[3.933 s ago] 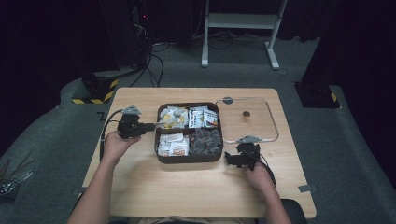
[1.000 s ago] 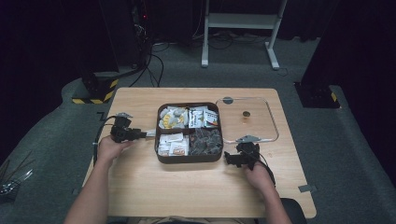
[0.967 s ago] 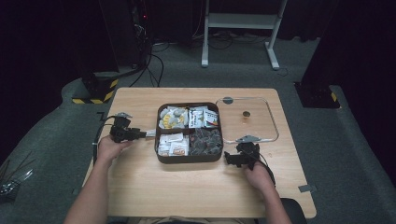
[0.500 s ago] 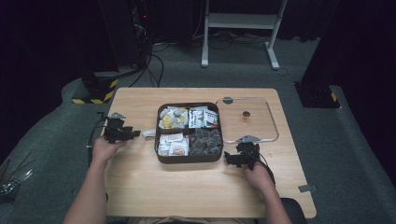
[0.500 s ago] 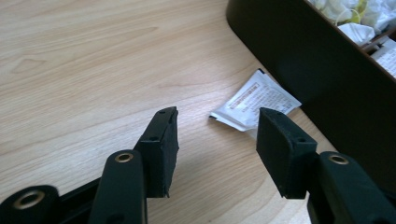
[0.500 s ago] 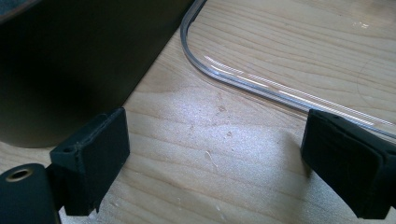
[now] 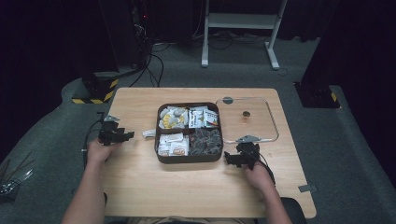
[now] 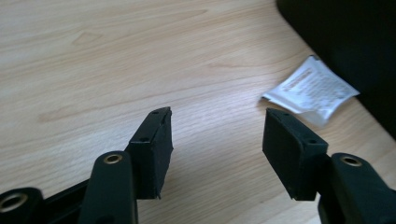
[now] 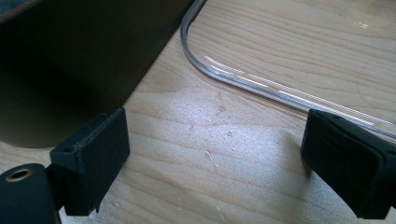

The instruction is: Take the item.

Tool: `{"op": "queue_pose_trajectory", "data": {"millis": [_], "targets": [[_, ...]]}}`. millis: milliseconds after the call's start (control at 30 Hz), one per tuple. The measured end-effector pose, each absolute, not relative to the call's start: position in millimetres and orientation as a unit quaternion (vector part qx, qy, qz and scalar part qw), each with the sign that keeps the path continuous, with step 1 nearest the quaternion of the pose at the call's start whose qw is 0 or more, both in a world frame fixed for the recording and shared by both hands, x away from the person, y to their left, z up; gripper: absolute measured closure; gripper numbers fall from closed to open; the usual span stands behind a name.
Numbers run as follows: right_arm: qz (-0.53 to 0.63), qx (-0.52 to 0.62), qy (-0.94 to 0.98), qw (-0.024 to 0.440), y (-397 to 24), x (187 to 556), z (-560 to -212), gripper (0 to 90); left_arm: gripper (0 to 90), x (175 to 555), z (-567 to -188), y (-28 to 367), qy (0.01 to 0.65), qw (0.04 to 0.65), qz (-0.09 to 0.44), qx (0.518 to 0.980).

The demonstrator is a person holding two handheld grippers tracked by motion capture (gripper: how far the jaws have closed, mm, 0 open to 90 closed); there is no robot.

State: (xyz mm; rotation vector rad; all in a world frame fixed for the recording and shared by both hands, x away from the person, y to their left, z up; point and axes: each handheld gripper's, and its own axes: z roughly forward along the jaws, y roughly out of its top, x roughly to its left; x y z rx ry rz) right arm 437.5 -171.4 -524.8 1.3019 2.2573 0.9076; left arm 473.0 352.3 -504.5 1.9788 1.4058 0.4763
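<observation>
resting low over the wooden table (image 7: 187,186), the right gripper (image 7: 239,156) is sitting by the brown tray's (image 7: 187,157) near right corner, its jaws spread wide with nothing between them. the left gripper (image 7: 114,136) is holding near the table's left edge, jaws likewise parted and empty. a white packet (image 8: 310,89) is lying ahead of it, just beside the tray. farther off, a clear lid (image 7: 261,135) is lying flat right of the tray.
</observation>
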Motion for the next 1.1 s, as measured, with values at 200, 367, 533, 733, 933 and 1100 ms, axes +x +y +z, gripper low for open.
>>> {"op": "queue_pose_trajectory", "data": {"millis": [200,367,533,733,933,1100], "targets": [[0.323,0.463,0.803,0.19,-171.5,437.5,-524.8,7.9,41.9,473.0,-512.7,357.0,0.545,0.313,0.185,0.756],[0.323,0.463,0.803,0.19,-171.5,437.5,-524.8,7.9,41.8,471.3,-517.2,359.2,0.54,0.313,0.197,0.756],[0.323,0.463,0.803,0.19,-171.5,437.5,-524.8,7.9,36.9,468.8,-521.0,361.3,0.534,0.309,0.225,0.754],[0.323,0.463,0.803,0.19,-171.5,437.5,-524.8,7.9,29.1,465.3,-527.1,363.2,0.539,0.326,0.241,0.738],[0.323,0.463,0.803,0.19,-171.5,437.5,-524.8,7.9,26.7,464.8,-528.6,362.9,0.543,0.328,0.245,0.733],[0.323,0.463,0.803,0.19,-171.5,437.5,-524.8,7.9,18.0,465.5,-528.8,360.4,0.557,0.317,0.247,0.727]]}}
